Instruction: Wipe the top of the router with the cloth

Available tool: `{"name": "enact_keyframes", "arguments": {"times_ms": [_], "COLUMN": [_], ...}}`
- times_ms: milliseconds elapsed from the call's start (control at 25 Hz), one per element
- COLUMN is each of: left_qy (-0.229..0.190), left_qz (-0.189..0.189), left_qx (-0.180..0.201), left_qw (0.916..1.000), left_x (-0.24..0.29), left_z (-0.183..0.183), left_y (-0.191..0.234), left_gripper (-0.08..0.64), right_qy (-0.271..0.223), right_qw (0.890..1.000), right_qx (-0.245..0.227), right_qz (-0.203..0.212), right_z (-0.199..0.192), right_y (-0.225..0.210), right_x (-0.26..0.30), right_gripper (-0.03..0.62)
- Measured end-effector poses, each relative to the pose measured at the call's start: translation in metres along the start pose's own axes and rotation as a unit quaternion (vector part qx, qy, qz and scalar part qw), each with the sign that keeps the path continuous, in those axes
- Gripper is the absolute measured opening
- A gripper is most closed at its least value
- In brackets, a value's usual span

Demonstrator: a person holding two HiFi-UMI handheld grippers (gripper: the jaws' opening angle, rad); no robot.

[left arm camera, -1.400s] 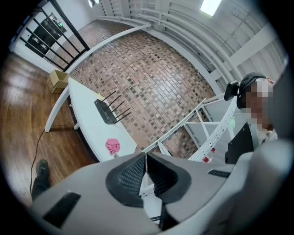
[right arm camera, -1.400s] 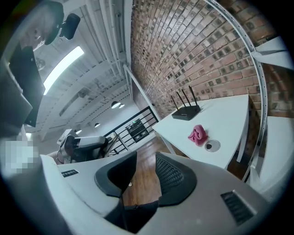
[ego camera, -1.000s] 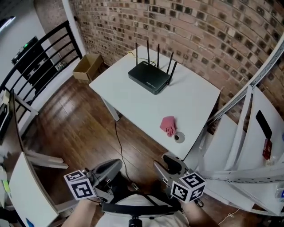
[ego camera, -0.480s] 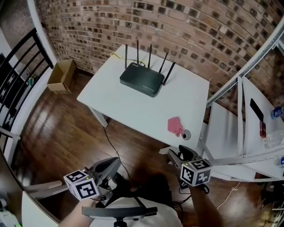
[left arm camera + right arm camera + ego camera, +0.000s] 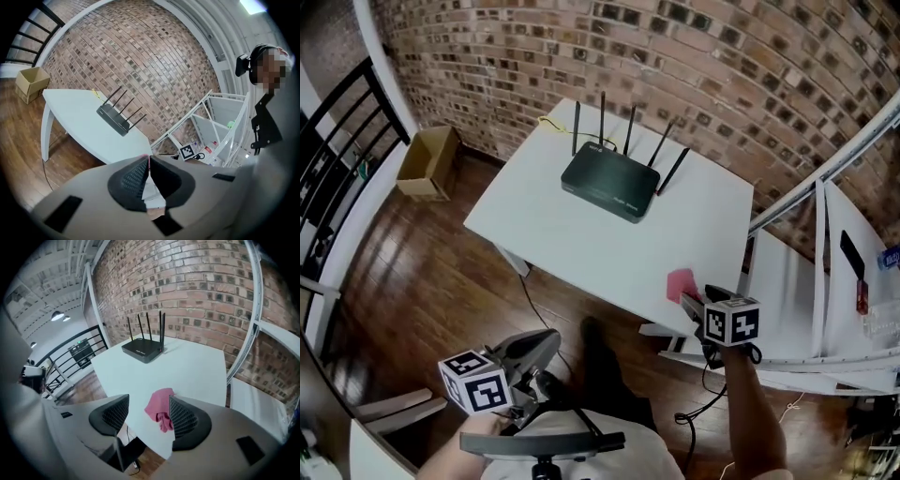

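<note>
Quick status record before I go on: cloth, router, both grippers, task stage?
cloth: pink, crumpled, lying on the white table at its near edge, apart from the router
router: black, antennas up, on the far side of the table, untouched
right gripper: open, jaws have just been opening; cloth between them, not gripped
left gripper: shut, nothing held, low and off the table
stage: cloth not yet picked up, wiping not begun

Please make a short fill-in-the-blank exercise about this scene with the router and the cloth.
The router is ___ in colour.
The cloth on the white table is ___.
The cardboard box stands on a ___ floor.
The wall behind the table is built of ___.
Missing words: black; pink; wooden; brick.
</note>
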State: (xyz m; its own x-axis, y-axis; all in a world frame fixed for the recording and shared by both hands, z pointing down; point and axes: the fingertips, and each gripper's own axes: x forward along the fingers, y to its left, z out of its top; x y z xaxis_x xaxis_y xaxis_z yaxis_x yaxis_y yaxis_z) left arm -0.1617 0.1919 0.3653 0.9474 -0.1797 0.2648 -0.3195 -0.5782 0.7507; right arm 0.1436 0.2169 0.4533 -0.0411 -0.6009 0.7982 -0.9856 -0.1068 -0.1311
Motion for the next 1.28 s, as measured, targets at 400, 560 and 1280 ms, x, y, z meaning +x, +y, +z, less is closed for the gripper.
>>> {"name": "enact_keyframes", "arguments": {"times_ms": [400,560,1280], "left_qy": [0.003,0.014,-0.012], "left_qz": [0.028,0.035,0.028], "left_qx": [-0.034,-0.042,-0.041], "left_qw": [0.9990,0.9984,0.9987], "left_x": [0.106,0.147,0.197], "left_z": [0.064,0.079,0.146], "left_y": [0.050,0.064,0.097], "left_gripper": [0.017,0.017,0.017], "right_qy": [0.171,0.198,0.076], "right_qw": [0.983,0.978,0.984], "right_qx": [0.017,0.014,-0.099], "right_qz": [0.057,0.070,0.131], "right_z": [-0.010,-0.008,0.101], "right_y": [-0.051,-0.070,-0.023], "right_x": [0.100,0.119,0.139], "right_gripper": [0.288,0.267,0.155]}}
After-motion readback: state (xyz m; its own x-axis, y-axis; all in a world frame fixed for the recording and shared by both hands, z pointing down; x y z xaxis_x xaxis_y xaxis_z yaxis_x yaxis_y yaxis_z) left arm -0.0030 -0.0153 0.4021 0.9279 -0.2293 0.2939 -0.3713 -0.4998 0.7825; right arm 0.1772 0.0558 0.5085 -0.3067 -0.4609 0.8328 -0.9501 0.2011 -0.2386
